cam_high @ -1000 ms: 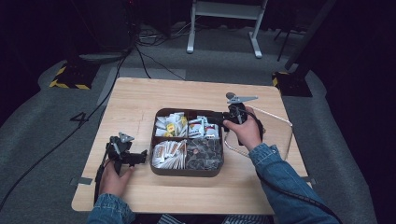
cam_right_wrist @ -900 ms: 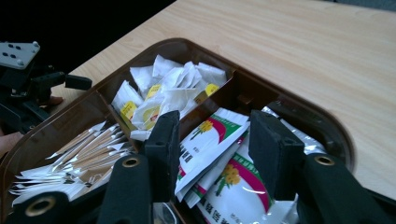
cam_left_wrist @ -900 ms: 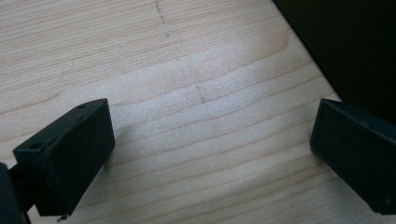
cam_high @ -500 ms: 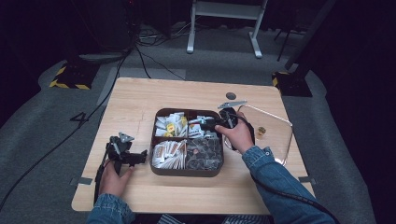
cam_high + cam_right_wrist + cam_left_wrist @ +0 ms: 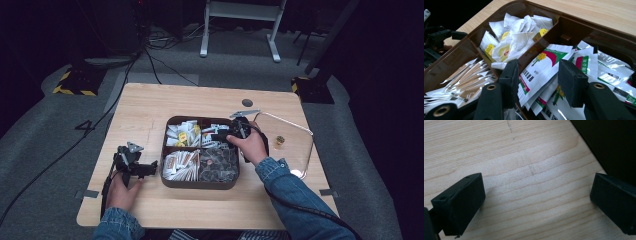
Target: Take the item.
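The right gripper is positioned half open over the tray. A sachet lies between its fingers, ungripped, long axis running away. The left gripper rests open, empty, on the table.

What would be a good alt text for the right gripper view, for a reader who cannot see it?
The right gripper, jaws apart, straddles a white sachet with a red and green print in a brown divided tray. Behind are a compartment of white tea bags with yellow tags, and at left one of slim brown and white sticks.
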A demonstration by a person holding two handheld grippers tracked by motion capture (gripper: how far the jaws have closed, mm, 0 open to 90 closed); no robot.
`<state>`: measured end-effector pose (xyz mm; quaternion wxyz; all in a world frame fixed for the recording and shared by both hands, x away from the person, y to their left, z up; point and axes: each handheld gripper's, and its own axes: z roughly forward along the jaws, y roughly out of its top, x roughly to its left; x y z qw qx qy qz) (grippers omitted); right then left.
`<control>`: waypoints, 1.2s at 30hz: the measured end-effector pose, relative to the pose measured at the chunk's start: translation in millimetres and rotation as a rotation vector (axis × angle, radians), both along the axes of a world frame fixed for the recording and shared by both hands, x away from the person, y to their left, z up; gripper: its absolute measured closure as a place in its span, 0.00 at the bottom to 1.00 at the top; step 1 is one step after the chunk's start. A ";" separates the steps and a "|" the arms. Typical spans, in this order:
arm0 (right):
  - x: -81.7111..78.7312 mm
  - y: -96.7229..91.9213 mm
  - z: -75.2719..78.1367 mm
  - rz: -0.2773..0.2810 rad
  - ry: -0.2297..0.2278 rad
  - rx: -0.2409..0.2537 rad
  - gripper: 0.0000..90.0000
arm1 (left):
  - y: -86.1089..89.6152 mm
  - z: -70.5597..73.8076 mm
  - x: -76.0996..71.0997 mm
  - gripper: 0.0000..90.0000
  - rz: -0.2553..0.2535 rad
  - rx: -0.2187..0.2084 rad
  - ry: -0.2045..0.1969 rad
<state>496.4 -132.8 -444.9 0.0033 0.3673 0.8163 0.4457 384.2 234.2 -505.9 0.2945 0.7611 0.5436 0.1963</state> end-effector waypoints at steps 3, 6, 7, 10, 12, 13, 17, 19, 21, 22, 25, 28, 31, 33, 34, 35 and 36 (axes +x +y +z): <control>-0.5 1.6 1.8 0.002 -0.001 0.011 0.58 | 0.0 0.0 0.0 0.00 0.000 0.000 0.000; -1.2 3.2 3.9 0.003 -0.006 0.014 0.58 | 0.0 0.0 0.0 0.00 0.000 0.000 0.000; -1.2 3.2 3.9 0.003 -0.006 0.014 0.58 | 0.0 0.0 0.0 0.00 0.000 0.000 0.000; -1.4 4.3 5.7 0.004 -0.017 0.018 0.59 | 0.0 0.0 0.0 0.00 0.000 0.000 0.000; -1.9 5.2 7.0 0.004 -0.020 0.023 0.59 | 0.0 0.0 0.0 0.00 0.000 0.000 0.000; -2.1 5.8 7.5 0.006 -0.021 0.023 0.59 | 0.0 0.0 0.0 0.00 0.000 0.000 0.000; -2.7 9.4 7.1 0.019 -0.018 0.035 0.60 | 0.0 0.0 0.0 0.00 0.000 0.000 0.000; -3.1 11.8 5.8 0.021 -0.014 0.032 0.60 | 0.0 0.0 0.0 0.00 0.000 0.000 0.000; -2.9 12.7 4.8 0.021 -0.013 0.030 0.60 | 0.0 0.0 0.0 0.00 0.000 0.000 0.000; -2.2 14.4 2.4 0.019 -0.009 0.018 0.60 | 0.0 0.0 0.0 0.00 0.000 0.000 0.000; -0.9 16.1 -0.4 0.020 -0.006 0.004 0.62 | 0.0 0.0 0.0 0.00 0.000 0.000 0.000; 1.5 19.2 -5.8 0.015 0.002 -0.025 0.63 | 0.0 0.0 0.0 0.00 0.000 0.000 0.000; 3.6 20.7 -8.2 0.019 0.002 -0.048 0.67 | 0.0 0.0 0.0 0.00 0.000 0.000 0.000; 4.1 21.1 -8.5 0.022 0.004 -0.051 0.68 | 0.0 0.0 0.0 0.00 0.000 0.000 0.000; 4.4 21.7 -8.4 0.023 0.003 -0.059 0.69 | 0.0 0.0 0.0 0.00 0.000 0.000 0.000; 3.8 23.4 -8.2 0.031 0.005 -0.073 0.72 | 0.0 0.0 0.0 0.00 0.000 0.000 0.000; 3.6 24.6 -8.7 0.038 0.007 -0.083 0.73 | 0.0 0.0 0.0 0.00 0.000 0.000 0.000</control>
